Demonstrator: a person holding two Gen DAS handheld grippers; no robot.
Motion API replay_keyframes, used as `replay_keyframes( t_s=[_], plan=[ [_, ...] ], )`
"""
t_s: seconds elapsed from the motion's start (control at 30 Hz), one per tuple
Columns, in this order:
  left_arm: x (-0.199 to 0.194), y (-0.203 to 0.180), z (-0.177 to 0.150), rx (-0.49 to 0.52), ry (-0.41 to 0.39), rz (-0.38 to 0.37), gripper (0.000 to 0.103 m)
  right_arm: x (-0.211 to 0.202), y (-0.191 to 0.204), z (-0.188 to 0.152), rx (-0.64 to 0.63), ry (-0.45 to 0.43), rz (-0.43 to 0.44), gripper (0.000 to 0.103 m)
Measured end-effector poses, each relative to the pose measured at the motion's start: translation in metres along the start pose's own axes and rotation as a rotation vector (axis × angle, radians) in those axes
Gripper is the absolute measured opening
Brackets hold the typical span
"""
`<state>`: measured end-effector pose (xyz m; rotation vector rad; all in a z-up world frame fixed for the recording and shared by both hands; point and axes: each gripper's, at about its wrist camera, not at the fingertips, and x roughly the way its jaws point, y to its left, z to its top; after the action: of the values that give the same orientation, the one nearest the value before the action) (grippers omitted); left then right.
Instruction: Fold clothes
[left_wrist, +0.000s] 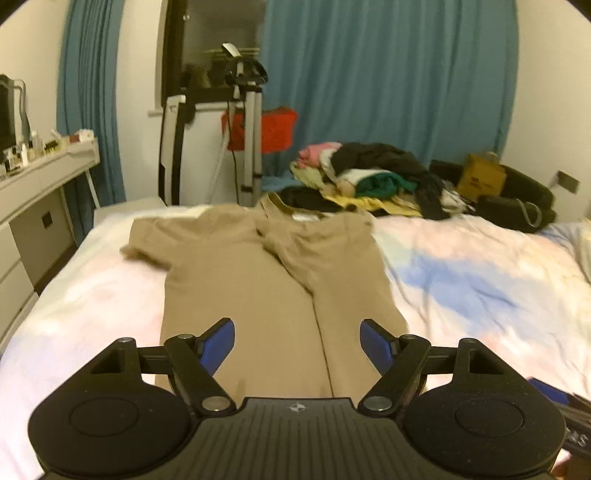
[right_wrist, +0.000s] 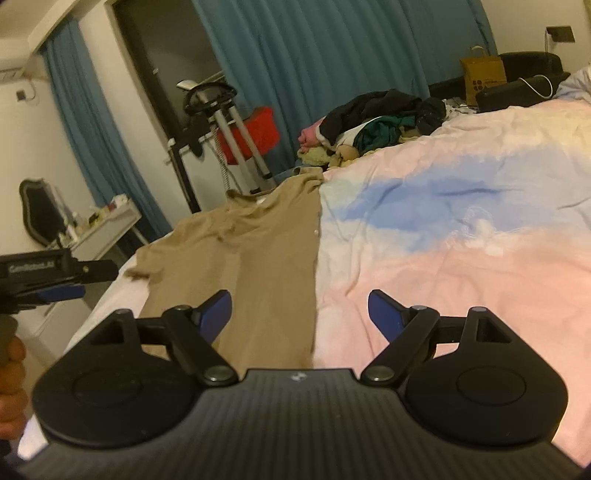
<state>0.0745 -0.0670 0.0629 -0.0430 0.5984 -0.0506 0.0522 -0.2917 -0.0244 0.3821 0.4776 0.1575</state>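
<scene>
Hand only in right-wrist view

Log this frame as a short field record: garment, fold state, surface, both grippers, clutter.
garment: tan short-sleeved shirt, laid flat, collar at the far end
fold state: one side already folded lengthwise over the middle; the other sleeve still spread out
surface: bed with pastel duvet
left gripper: open, nothing between the pads, above the shirt's near hem
right gripper: open, empty, over the shirt's folded edge
clutter: pile of unfolded clothes at the far side of the bed
</scene>
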Motion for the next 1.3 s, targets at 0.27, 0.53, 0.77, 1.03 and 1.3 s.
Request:
replay_keyframes(
  t_s=[0.27, 0.53, 0.77, 1.03, 1.3],
  plan=[
    [-0.102, 0.005, -0.011, -0.051, -0.062, -0.061, 0.077, -0.084, 0.044, 0.042, -0.074, -0.074, -0.055, 0.083],
    [-0.157, 0.027, -0.007, -0.125, -0.131, -0.089, 0.08, -0.094, 0.097, 0.095, -0.137, -0.042, -0.058, 0.083],
    [-0.151, 0.053, 0.015, -0.13, -0.149, -0.072, 0.09, -0.032, 0.151, 0.137, -0.204, 0.01, -0.027, 0.083],
    [-0.053, 0.126, 0.007, -0.253, -0.153, -0.033, 0.093, 0.125, 0.217, 0.119, -0.394, 0.091, 0.044, 0.082],
    [0.035, 0.186, -0.015, -0.344, -0.177, 0.021, 0.097, 0.304, 0.282, 0.06, -0.55, 0.166, 0.286, 0.082]
  ],
)
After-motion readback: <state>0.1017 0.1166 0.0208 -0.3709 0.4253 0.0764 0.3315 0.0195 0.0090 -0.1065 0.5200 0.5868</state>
